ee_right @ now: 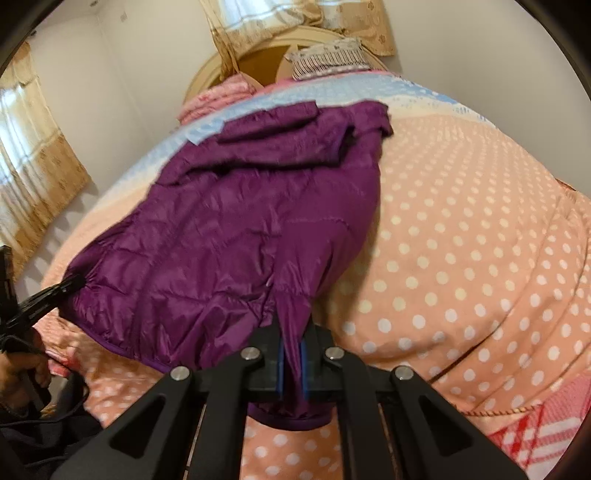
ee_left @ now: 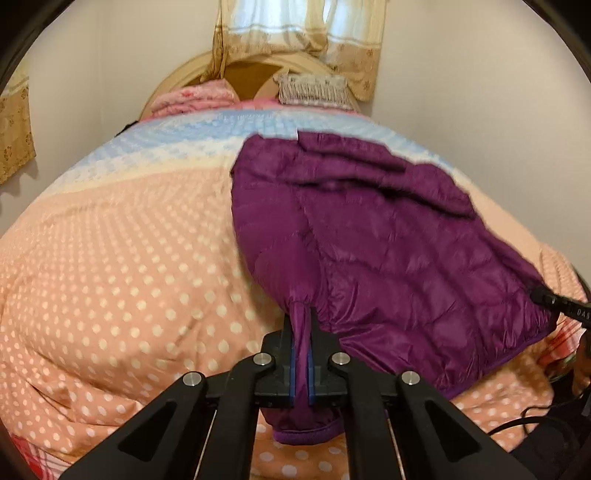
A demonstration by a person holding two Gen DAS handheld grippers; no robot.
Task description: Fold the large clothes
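A purple quilted puffer jacket (ee_left: pixel 369 229) lies spread on the bed, its far end with a folded sleeve toward the headboard. My left gripper (ee_left: pixel 301 321) is shut on the near left corner of its hem, a pinch of fabric squeezed between the blue pads. In the right wrist view the same jacket (ee_right: pixel 240 221) stretches away, and my right gripper (ee_right: pixel 291 332) is shut on the near right hem corner. Each gripper shows in the other's view: the right one (ee_left: pixel 543 295) at the jacket's right edge, the left one (ee_right: pixel 70 284) at its left edge. The near hem is lifted off the quilt.
The bed carries a peach quilt with white dots (ee_left: pixel 129 277), blue-striped near the headboard (ee_left: pixel 207 70). Pink bedding (ee_left: pixel 192 96) and a patterned pillow (ee_left: pixel 314 88) lie at the head. Curtains (ee_left: pixel 295 33) hang behind. A hand (ee_right: pixel 22 369) and cables sit at lower left.
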